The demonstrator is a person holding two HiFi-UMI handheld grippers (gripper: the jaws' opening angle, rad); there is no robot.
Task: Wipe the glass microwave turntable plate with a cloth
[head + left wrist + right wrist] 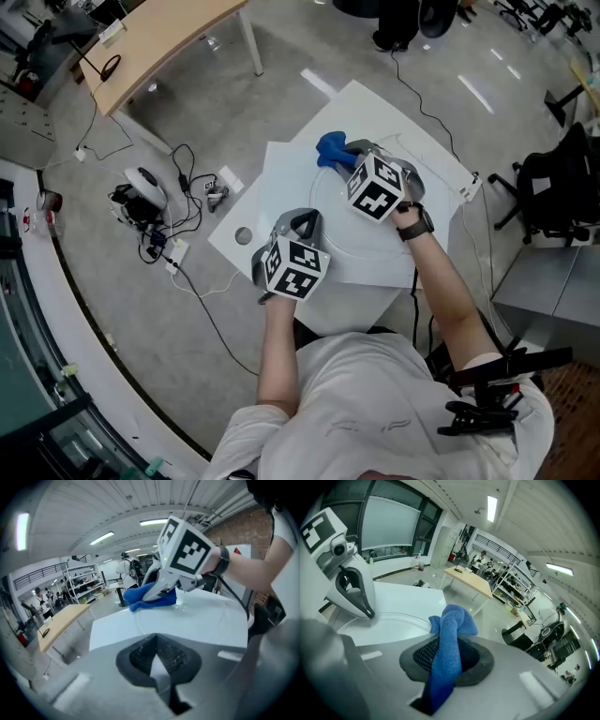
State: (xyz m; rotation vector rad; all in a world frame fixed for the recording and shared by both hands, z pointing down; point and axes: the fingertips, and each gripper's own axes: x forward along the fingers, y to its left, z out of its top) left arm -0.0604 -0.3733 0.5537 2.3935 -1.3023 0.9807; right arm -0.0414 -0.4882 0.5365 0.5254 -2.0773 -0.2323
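Our right claw [359,155] pinches the blue cloth [333,148] at the far rim of the glass plate [349,234], our left claw [305,225], closed on nothing, at its near rim, white tabletop [281,173] all round.

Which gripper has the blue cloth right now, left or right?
The right gripper: the blue cloth is pinched between its jaws and sticks out past them. The left gripper has no cloth in it.
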